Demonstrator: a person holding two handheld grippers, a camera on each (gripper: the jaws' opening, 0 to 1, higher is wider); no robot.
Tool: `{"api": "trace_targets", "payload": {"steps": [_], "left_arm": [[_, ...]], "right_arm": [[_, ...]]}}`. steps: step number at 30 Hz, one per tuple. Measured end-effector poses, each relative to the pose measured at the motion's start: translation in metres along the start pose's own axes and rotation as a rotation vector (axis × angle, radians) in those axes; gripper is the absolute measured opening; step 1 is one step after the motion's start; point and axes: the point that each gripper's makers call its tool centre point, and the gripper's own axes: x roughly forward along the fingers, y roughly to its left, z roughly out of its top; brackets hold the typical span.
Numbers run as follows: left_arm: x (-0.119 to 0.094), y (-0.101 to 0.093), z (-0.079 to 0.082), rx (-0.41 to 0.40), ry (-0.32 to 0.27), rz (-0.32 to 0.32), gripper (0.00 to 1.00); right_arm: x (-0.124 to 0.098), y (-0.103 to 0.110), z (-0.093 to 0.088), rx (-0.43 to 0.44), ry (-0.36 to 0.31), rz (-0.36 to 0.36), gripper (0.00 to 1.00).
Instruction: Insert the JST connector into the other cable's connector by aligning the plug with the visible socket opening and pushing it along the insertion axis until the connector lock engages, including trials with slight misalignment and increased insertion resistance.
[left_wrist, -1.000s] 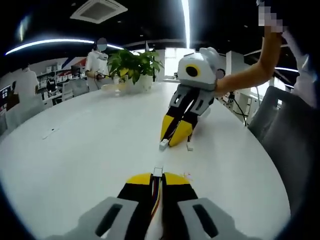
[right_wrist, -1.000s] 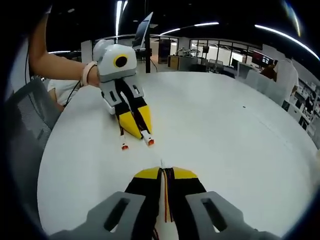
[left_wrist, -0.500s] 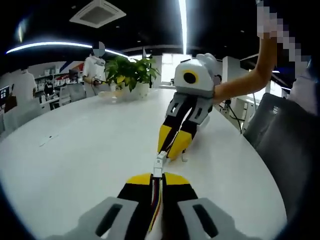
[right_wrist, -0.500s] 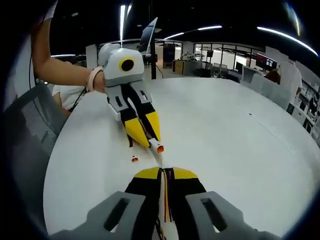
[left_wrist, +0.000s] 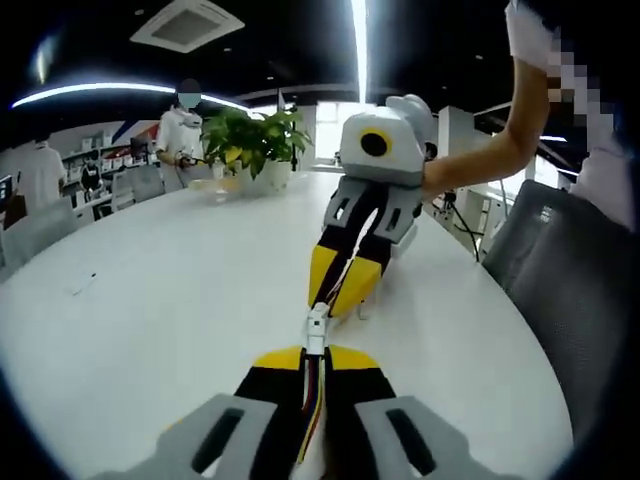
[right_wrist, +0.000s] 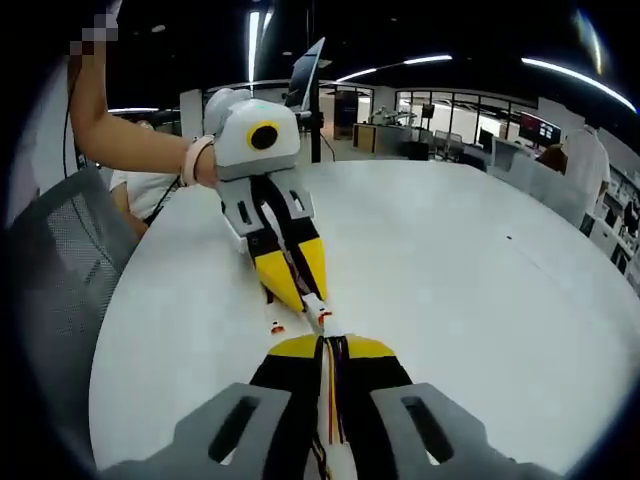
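1. White plastic, small and light: the plug (left_wrist: 317, 330) sticks out past the tip of the left gripper (left_wrist: 312, 362), whose jaws are closed on its cable (left_wrist: 312, 400) of thin coloured wires.
2. Nose to nose with it is the socket (right_wrist: 317, 309), held just beyond the tip of the right gripper (right_wrist: 330, 350); those jaws are likewise pressed together on that cable (right_wrist: 331, 400).
3. Both connectors hang just above the white counter (left_wrist: 150, 300), near its right edge, and appear to touch or be just started; whether the lock has caught is too small to tell.
4. The housings look stiff but brittle, the wires soft and apt to buckle, so I judge the hold belongs close behind each housing.
5. A push along the axis should need little force; a skewed push risks bending pins.
6. A potted plant (left_wrist: 250, 140) stands far across the counter.
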Motion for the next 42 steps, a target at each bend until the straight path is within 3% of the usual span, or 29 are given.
{"api": "trace_targets", "payload": {"steps": [21,31,35,37,40,42], "left_arm": [[-0.005,-0.001,-0.001,0.031,0.021,-0.045,0.0],[-0.008,-0.006,0.006,0.049,-0.018,-0.087,0.0],[-0.009,-0.009,0.009,0.024,-0.045,-0.117,0.0],[-0.011,-0.012,0.016,-0.005,-0.09,-0.14,0.0],[-0.012,-0.008,0.017,-0.031,-0.109,-0.137,0.0],[-0.013,-0.007,0.018,-0.04,-0.122,-0.142,0.0]], "right_arm": [[0.004,0.013,0.001,-0.106,0.012,0.084,0.04],[0.002,0.018,0.007,-0.087,-0.037,0.138,0.04],[-0.001,0.019,0.006,-0.045,-0.063,0.177,0.04],[-0.003,0.02,0.009,-0.017,-0.097,0.198,0.04],[-0.005,0.018,0.012,0.058,-0.125,0.213,0.04],[-0.006,0.015,0.012,0.057,-0.141,0.221,0.04]]}}
